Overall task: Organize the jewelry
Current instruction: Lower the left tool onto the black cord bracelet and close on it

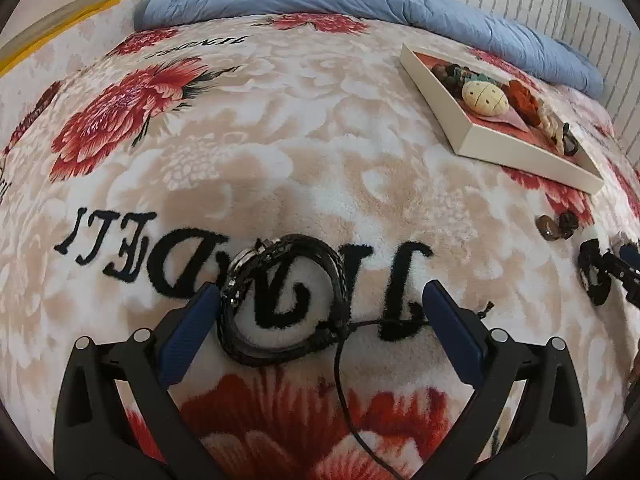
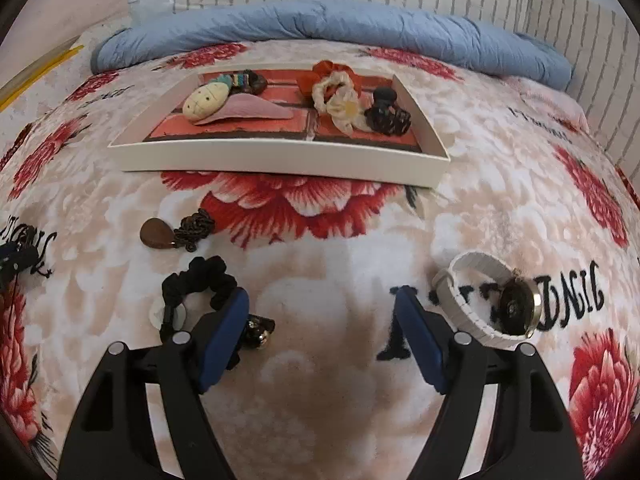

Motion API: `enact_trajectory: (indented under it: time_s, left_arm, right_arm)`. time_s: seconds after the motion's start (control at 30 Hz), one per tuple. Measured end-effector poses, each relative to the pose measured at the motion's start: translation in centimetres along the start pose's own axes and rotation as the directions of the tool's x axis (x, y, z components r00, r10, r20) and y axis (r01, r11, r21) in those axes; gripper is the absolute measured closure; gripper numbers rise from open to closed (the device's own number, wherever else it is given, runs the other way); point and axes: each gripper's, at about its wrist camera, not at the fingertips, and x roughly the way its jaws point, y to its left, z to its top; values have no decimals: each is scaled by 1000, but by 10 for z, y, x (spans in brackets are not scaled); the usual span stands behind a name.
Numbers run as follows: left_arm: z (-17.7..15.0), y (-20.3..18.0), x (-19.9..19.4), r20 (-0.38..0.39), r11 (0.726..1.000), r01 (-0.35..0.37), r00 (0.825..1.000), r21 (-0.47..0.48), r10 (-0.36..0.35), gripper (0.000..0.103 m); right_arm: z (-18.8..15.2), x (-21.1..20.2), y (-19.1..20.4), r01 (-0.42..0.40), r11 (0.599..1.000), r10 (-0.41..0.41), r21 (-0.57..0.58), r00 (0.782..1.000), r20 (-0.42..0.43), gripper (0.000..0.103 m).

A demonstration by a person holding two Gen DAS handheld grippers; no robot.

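A black braided leather bracelet (image 1: 280, 300) with a metal ring and a thin cord lies on the floral blanket between the open fingers of my left gripper (image 1: 320, 300). My right gripper (image 2: 322, 304) is open and empty over bare blanket. A black scrunchie with gold beads (image 2: 200, 288) lies by its left finger, a white-strap watch (image 2: 492, 304) by its right finger. A brown teardrop pendant (image 2: 158, 233) lies further out. The white tray (image 2: 280, 156) holds a cream pineapple-like piece, scrunchies and a dark hair claw.
A rolled blue quilt (image 2: 320, 24) lies along the far edge of the bed under a white brick wall. The tray also shows in the left wrist view (image 1: 520, 152) at the right, with the pendant (image 1: 558, 224) below it.
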Motion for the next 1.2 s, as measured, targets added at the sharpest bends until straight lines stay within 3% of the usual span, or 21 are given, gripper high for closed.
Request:
enact_trajectory:
  time_s: [0.17,0.3,0.63,0.73,0.8,0.93,1.2]
  left_arm:
    - [0,-1,5,-14,1000,5,1000,20,-4,5]
    - [1,1,6,-16,1000,22,1000,20,-22,5]
    - [0,1,8,-20,999,33,999,29,-32,6]
    - [0,0,9,-14,999,34,999,36,-34,14]
    - [0,1,9,-13,999,36,999,36,-35,16]
    - [0,6,7,1,999,35,999,12,-35,28]
    - [1,11,5,14,1000,18,1000,1,-18,49]
  right_arm:
    - [1,-1,-6,-14,998,15,66,1000,-16,28]
    - [6,-9,-5,-20,997,20,77,1000,2,28]
    - [-4,9,10,13,997,-9,72,998,-58,28]
    - [-2,12,14,24,998,-20,63,998,-57,29]
    - [-2,14,18,24,998,-21,54,998,-54,35]
    - [-1,14,24,0,999,2,41,999,-48,54]
    - [-2,14,27,-37,998,38,41,998,-40,78]
